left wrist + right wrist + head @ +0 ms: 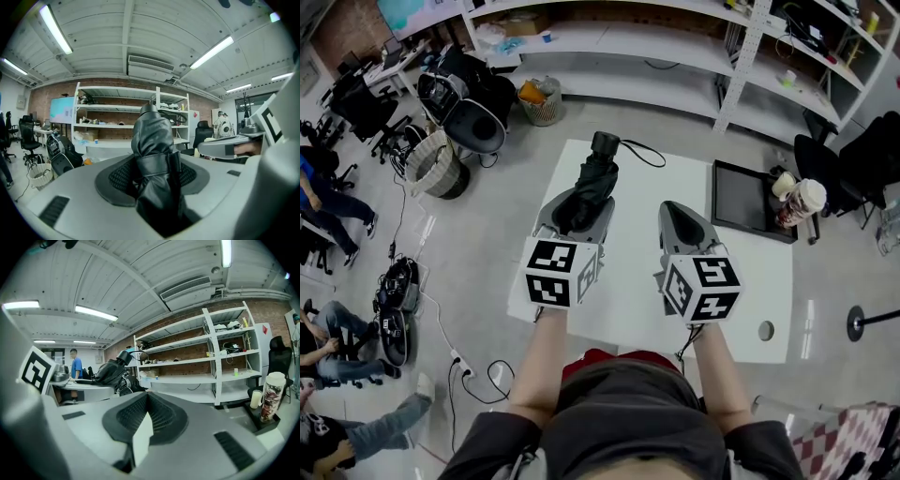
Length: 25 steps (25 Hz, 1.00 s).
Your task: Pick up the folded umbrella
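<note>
The folded black umbrella (592,183) is clamped lengthwise between the jaws of my left gripper (579,204), lifted above the white table (628,309). Its round handle end and wrist cord stick out past the fingertips, away from me. In the left gripper view the umbrella (152,138) fills the gap between the pads, its strap wrapped round the folds, and the left gripper (151,165) is shut on it. My right gripper (677,216) hovers beside it on the right with its jaws together and nothing in them. The right gripper view shows the right gripper (147,398) closed and the umbrella (108,372) off to the left.
A black tray (739,199) with a tall paper cup (806,199) and a smaller cup lies at the table's right. Office chairs (473,122) and a woven basket (431,164) stand on the floor at left, where people sit. White shelving (675,47) runs along the back.
</note>
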{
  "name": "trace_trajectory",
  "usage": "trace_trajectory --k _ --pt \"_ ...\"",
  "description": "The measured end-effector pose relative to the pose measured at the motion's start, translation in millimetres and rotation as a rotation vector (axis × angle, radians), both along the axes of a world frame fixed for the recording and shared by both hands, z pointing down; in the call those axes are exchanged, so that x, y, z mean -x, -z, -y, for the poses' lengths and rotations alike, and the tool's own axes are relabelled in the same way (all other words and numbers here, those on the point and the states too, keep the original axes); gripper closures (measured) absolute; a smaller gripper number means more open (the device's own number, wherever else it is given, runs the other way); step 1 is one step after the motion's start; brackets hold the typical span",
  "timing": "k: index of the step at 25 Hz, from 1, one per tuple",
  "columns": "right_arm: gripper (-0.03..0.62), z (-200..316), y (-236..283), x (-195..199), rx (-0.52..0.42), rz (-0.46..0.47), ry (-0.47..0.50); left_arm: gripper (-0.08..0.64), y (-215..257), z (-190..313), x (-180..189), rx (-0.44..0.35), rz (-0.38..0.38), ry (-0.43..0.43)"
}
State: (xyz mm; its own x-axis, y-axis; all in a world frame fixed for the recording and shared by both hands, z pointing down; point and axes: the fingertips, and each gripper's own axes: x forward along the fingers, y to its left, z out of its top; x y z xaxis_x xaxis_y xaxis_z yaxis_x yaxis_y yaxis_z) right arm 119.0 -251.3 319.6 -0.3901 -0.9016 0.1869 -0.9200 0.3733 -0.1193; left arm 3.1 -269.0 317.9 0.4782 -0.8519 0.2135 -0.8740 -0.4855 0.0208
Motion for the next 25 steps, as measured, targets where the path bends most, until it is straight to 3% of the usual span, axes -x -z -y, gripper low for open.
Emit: trace_trajectory --k 11,25 --pt "0.574 -11.5 19.4 -7.7 -0.06 0.015 0.012 0.336 16.2 -16.3 2.1 -0.059 -0.052 0.01" --pt "0.574 -21.2 10.5 -19.8 -0.056 0.018 -0.004 0.336 10.3 -29.6 21.6 -0.089 -0.083 0.034"
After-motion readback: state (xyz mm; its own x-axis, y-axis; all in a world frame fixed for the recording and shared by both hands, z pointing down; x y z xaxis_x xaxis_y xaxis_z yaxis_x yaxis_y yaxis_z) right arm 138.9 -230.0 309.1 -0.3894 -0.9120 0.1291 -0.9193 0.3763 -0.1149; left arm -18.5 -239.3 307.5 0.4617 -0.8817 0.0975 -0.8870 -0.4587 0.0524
